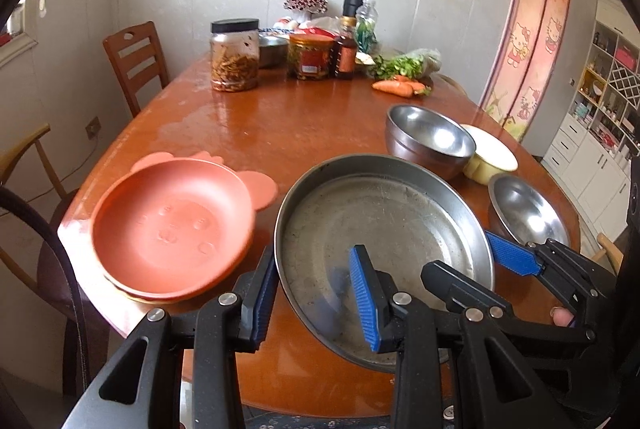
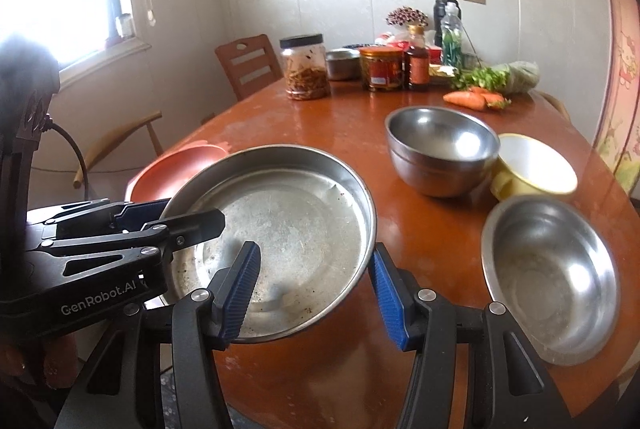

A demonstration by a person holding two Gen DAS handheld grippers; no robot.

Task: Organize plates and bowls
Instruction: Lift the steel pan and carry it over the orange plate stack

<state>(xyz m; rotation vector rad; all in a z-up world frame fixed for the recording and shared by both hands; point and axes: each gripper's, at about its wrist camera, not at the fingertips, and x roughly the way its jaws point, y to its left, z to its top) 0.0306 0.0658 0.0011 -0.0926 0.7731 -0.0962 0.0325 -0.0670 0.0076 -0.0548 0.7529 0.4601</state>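
A: Between the two grippers, lifted at a tilt above the near edge of the table (image 1: 248, 125), hangs the steel plate (image 1: 384, 229). The left gripper (image 1: 320, 293) is clamped on its left rim, one pad outside the wall and one inside; the right gripper (image 2: 316, 285) pinches the opposite rim the same way.

B: So each hand is equally near it?

A: Yes, they share it. What matters is where it goes next. Just left of the left gripper sits the orange plate stack (image 1: 172, 229), touching nothing steel; ahead and to the right of the right gripper are the nested steel bowls (image 2: 440, 153), the yellow bowl (image 2: 536, 169) pressed against them, and a single steel bowl (image 2: 552, 277) close beside the right pad.

B: Which way, do you reckon?

A: Leftward, probably, onto the orange plates (plates with plates), the left hand leading. The plate is round, so no long axis to mind; only keeping it level between both grips, and clearing the stack's rim before lowering.
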